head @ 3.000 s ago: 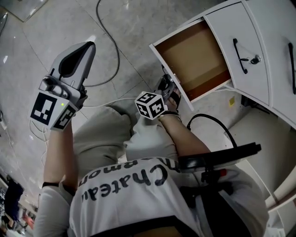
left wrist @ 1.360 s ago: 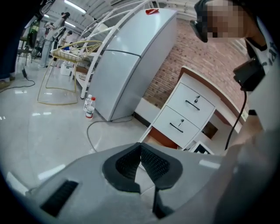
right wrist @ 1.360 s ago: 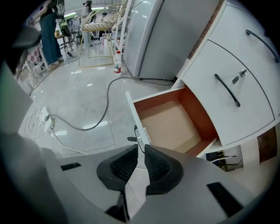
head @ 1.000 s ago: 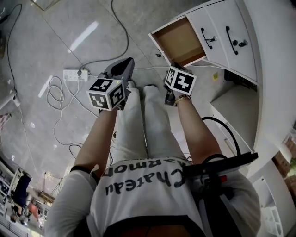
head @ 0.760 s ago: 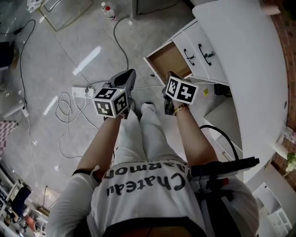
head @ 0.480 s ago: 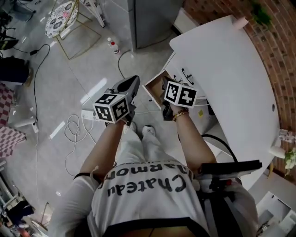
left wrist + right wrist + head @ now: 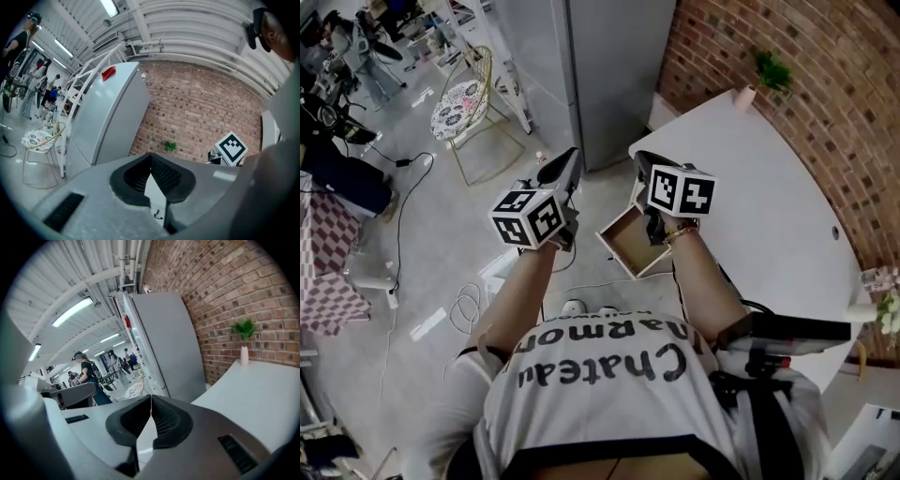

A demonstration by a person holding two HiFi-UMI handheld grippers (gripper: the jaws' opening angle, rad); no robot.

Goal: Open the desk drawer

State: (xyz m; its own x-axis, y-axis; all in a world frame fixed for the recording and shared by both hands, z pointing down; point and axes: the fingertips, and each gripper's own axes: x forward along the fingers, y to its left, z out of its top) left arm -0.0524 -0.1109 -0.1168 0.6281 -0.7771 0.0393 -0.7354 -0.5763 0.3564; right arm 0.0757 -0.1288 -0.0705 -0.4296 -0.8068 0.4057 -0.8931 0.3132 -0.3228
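The left gripper (image 7: 151, 158) and right gripper (image 7: 151, 399) are both clenched, with nothing between the jaws. The drawer (image 7: 630, 246) of the desk (image 7: 769, 216) is open, and the right arm partly covers it. Behind are a fridge (image 7: 609, 66), a brick wall (image 7: 811, 56) and a plant (image 7: 772, 70).

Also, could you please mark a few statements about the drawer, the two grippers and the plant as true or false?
1. The white desk drawer with the brown inside stands open. True.
2. The right gripper grips the drawer's front. False: its jaws are together on nothing, away from the drawer.
3. The left gripper has its jaws together, empty. True.
4. The small green plant in a pale vase stands on the floor. False: it stands on the curved white desk top, by the brick wall.
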